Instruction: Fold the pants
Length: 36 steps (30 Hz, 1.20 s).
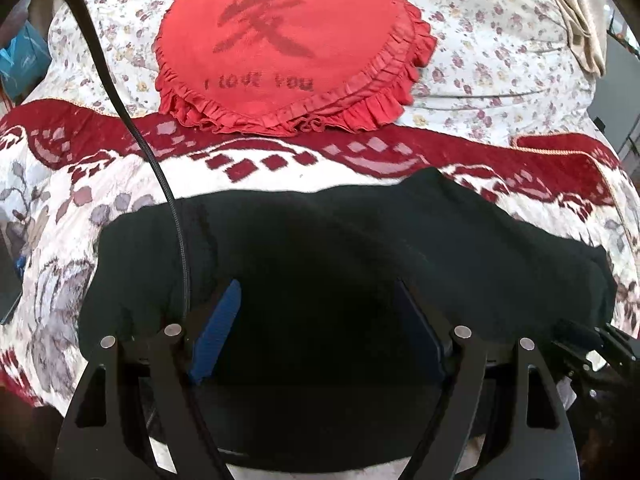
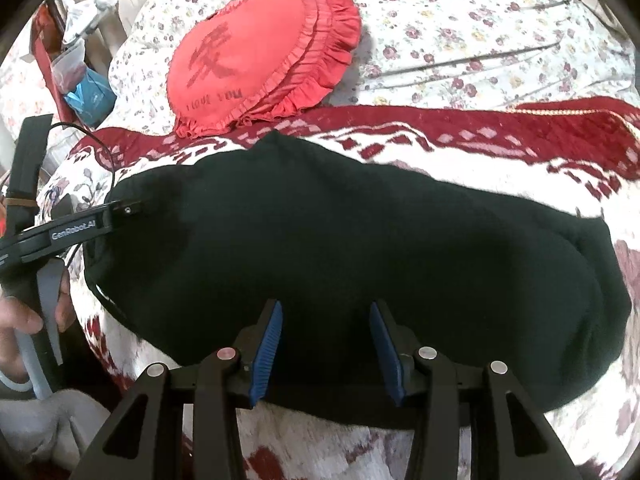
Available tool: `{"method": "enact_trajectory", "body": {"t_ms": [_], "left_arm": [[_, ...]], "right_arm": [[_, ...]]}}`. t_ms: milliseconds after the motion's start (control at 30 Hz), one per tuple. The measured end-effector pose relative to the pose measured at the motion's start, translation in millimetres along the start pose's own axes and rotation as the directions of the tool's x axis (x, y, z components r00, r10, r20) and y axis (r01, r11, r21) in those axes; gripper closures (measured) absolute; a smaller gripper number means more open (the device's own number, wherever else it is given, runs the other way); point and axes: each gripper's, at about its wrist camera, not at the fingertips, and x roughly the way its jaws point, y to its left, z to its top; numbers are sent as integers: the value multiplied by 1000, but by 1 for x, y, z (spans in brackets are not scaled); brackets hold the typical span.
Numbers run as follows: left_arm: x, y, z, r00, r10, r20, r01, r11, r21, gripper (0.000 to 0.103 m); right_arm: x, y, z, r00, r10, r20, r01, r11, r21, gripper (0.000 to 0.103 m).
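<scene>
Two grippers over black pants (image 2: 340, 248), left gripper (image 1: 316, 320) jaws wide, right gripper (image 2: 326, 340) jaws parted, both empty

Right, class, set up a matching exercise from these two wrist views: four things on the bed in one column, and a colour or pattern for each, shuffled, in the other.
Column 1
1. heart-shaped ruffled cushion
2. folded pants
3. thin quilt at the far end of the bed
4. gripper finger pads

Column 2
A. black
B. blue
C. white with small flowers
D. red

Pairs: 1-D, 2-A, 3-C, 4-B
</scene>
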Motion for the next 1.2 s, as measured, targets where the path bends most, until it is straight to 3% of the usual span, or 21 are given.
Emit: {"method": "enact_trajectory", "body": {"t_ms": [133, 267, 433, 633, 933, 1200], "left_arm": [[13, -5, -11, 998, -13, -57, 13, 1000, -5, 24], [15, -16, -16, 998, 29, -56, -26, 998, 52, 24], [8, -30, -11, 999, -15, -45, 18, 998, 64, 24], [10, -70, -3, 996, -74, -59, 82, 986, 142, 24], [21, -154, 12, 978, -182, -106, 206, 932, 297, 24], [31, -205, 22, 961, -238, -141, 274, 891, 362, 24]], "right_arm": [[7, -9, -10, 1000, -5, -12, 6, 1000, 21, 56], [0, -14, -10, 1000, 14, -6, -13, 999, 47, 56], [-19, -30, -12, 1000, -5, 27, 3, 995, 96, 55], [-42, -66, -22, 999, -15, 42, 6, 979, 204, 55], [-61, -110, -44, 998, -57, 37, 42, 939, 341, 55], [-72, -131, -53, 996, -86, 37, 64, 917, 393, 54]]}}
